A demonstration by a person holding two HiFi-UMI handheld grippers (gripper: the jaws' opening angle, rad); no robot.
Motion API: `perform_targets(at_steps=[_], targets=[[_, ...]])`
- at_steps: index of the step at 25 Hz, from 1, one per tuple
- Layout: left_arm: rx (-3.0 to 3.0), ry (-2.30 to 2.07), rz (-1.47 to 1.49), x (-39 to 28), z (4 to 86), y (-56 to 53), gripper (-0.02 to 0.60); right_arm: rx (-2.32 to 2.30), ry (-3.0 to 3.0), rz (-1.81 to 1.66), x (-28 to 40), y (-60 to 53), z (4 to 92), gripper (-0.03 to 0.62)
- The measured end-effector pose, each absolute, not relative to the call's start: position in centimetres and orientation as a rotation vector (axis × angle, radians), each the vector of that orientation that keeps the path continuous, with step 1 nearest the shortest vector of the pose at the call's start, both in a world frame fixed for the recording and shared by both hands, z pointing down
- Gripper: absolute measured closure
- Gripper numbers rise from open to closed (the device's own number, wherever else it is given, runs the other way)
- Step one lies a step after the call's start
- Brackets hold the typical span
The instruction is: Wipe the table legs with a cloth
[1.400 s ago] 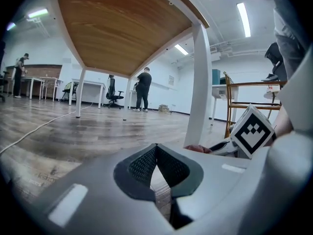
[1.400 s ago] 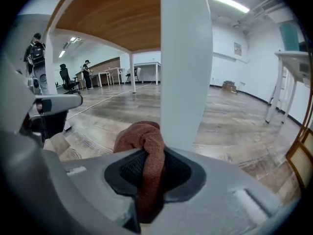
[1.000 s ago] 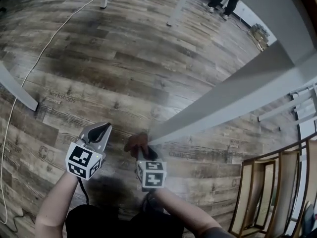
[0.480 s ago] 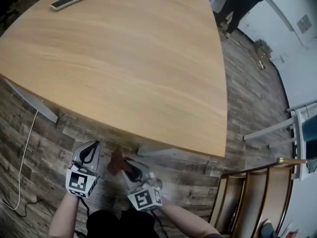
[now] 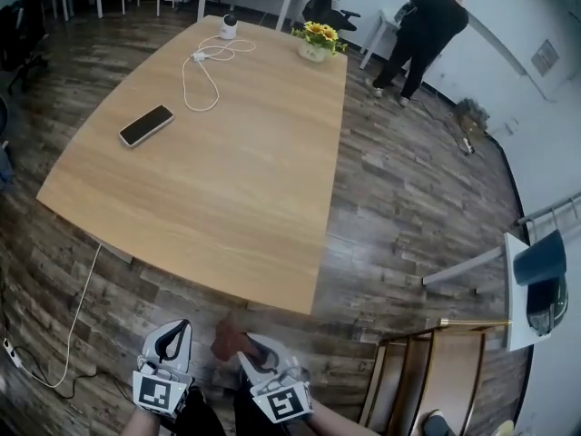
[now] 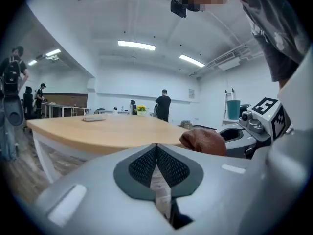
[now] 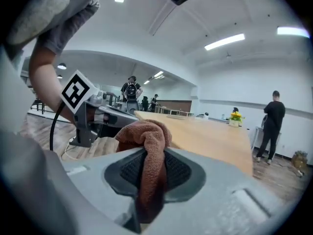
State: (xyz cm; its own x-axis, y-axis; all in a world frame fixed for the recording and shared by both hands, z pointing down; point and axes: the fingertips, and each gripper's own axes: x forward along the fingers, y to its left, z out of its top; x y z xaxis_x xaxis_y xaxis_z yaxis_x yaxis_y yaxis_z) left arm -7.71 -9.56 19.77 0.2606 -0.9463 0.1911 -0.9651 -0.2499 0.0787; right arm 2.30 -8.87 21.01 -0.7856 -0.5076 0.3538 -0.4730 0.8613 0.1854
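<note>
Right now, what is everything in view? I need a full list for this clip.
table: one, light wood top, centre
phone: one, dark, on the table's left side
cable: one, white, on the table's far part
flowers: one pot, yellow, at the table's far edge
person: one, in black, standing far right
bin: one, blue, right edge
chair: one, wooden, bottom right
cloth: one, brown, in the right gripper's jaws
left gripper: grey, jaws together, empty
right gripper: grey, jaws shut on the cloth
</note>
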Motion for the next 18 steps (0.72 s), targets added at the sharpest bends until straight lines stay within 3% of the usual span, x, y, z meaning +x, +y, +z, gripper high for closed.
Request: perform_targets(at_steps=[7,18], targets=[[2.268,-1.947,0.042,-7.2,5.2,-10.2,0.563,1.053,-2.793,0.000,6.6,-12.8,5.9,0.522],[2.294,-2.027,-0.014,-5.7,-1.6,-12.6,0.563,1.143,-2.914,0.128,9.5,-16.6,0.0,0.522]])
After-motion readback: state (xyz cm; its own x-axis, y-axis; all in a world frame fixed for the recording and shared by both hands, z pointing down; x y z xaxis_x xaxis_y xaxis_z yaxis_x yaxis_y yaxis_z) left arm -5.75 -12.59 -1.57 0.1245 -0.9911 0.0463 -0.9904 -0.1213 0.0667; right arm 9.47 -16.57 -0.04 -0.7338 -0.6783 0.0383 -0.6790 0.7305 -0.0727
